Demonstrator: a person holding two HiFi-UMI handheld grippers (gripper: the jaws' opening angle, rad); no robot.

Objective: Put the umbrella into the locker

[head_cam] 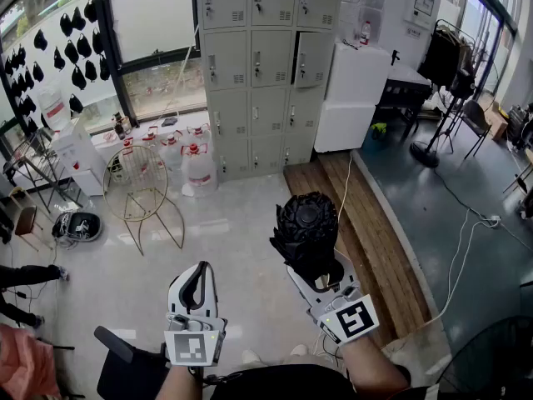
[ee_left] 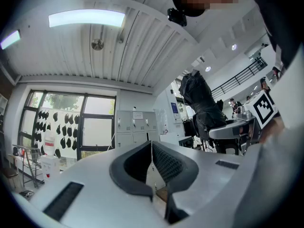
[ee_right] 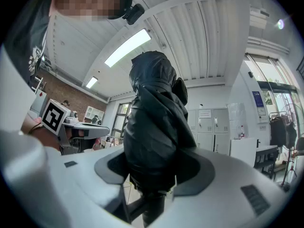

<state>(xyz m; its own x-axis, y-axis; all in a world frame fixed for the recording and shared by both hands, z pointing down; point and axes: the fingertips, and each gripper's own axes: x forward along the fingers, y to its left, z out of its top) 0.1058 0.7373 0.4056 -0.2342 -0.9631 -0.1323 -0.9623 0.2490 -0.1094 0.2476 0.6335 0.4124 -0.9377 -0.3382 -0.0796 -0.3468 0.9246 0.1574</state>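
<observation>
Grey locker bank [head_cam: 271, 65] is being faced from across the pale floor, with the umbrella [head_cam: 306, 236] being carried well short of it.

Folded and black, the umbrella is being pinched around its lower part by the widely spread jaws of the right gripper [head_cam: 315, 265]. Its long axis is being kept upright, crosswise to the jaws, with the bundled end up and the stem hanging below them. Seen from the locker bank, it is being held well apart, out over the floor beside the wooden strip. The left gripper [head_cam: 196, 286] is being held level with it on the side away from that strip, jaws pressed together on nothing. One door [head_cam: 315, 58] in the bank's right column seems to be standing ajar. The coming move is judged to be turning on that gap being closed and the upright axis being tipped end-first toward a compartment.
</observation>
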